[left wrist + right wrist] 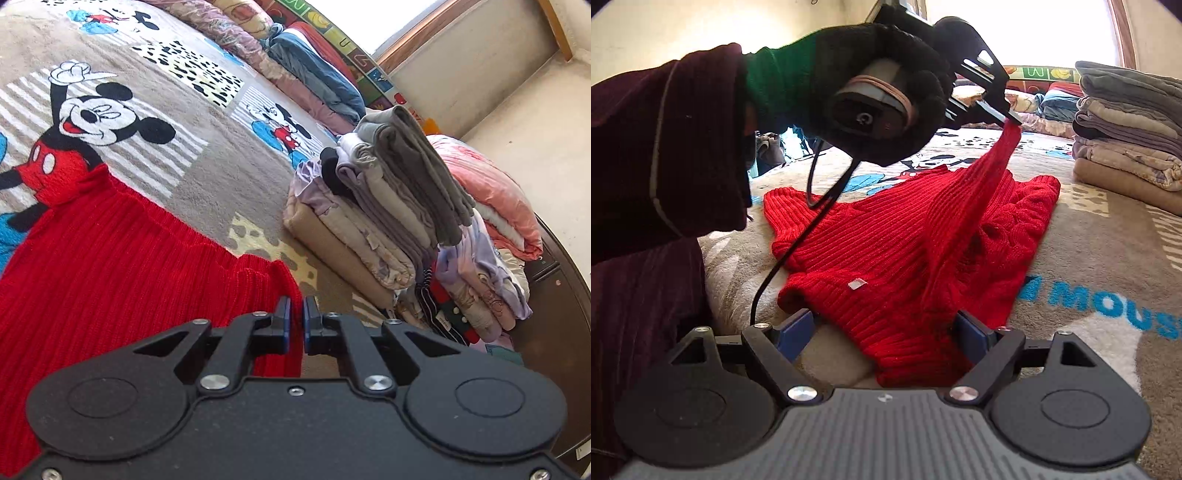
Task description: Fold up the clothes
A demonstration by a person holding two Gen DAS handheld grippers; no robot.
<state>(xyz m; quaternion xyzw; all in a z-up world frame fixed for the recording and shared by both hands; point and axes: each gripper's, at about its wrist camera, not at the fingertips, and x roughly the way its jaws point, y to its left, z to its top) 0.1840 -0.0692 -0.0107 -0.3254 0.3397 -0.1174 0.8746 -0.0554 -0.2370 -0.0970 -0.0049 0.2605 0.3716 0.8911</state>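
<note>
A red ribbed knit sweater [894, 236] lies on a Mickey Mouse blanket [1089, 258]. In the right wrist view my left gripper [1012, 120], held by a black-gloved hand [886, 85], is shut on a stretched-up part of the sweater, lifting it above the rest. The left wrist view shows the same grip: the blue pads [284, 321] pinch the red knit [110, 266] at the left gripper [294, 317]. My right gripper [886, 332] stands open low over the sweater's near edge, one finger on each side of the fabric. A small white tag [857, 283] shows on the sweater.
A stack of folded clothes [388, 199] and towels stands on the blanket to the right, also seen as a folded stack [1126, 129]. Rolled bedding [295, 74] lines the far side. A dark sleeve [665, 147] and a black cable [783, 258] hang at left.
</note>
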